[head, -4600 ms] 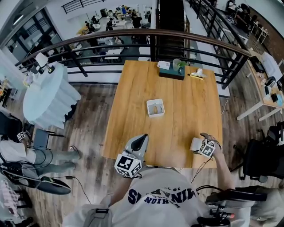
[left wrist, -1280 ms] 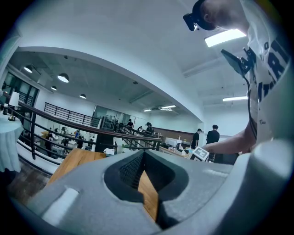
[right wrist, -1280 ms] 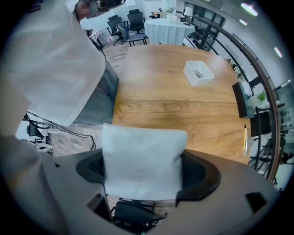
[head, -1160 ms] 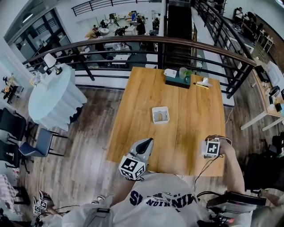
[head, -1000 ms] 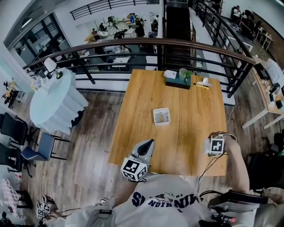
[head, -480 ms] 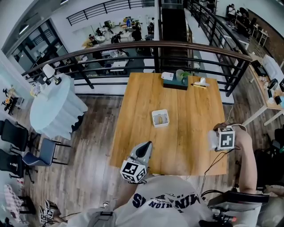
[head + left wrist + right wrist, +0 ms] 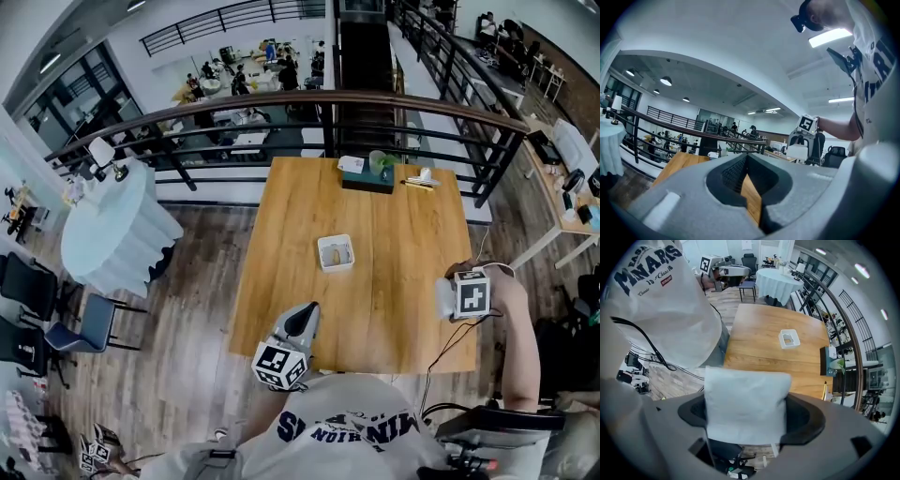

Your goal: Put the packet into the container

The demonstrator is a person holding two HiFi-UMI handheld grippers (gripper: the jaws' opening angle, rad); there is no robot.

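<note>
Packet [image 7: 746, 404] pinched btwn right gripper [image 7: 749, 427] fingers [image 7: 806, 416].

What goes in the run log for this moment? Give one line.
right hand-held gripper: shut on packet, above table's near right corner | container: mid-table, packet not yet in | left hand-held gripper: shut, empty

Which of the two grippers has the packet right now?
The right gripper: the white packet is clamped between its jaws. The left gripper has its jaws together with nothing in them.

White packet [image 7: 745, 404], orange-brown table [image 7: 403, 244]
</note>
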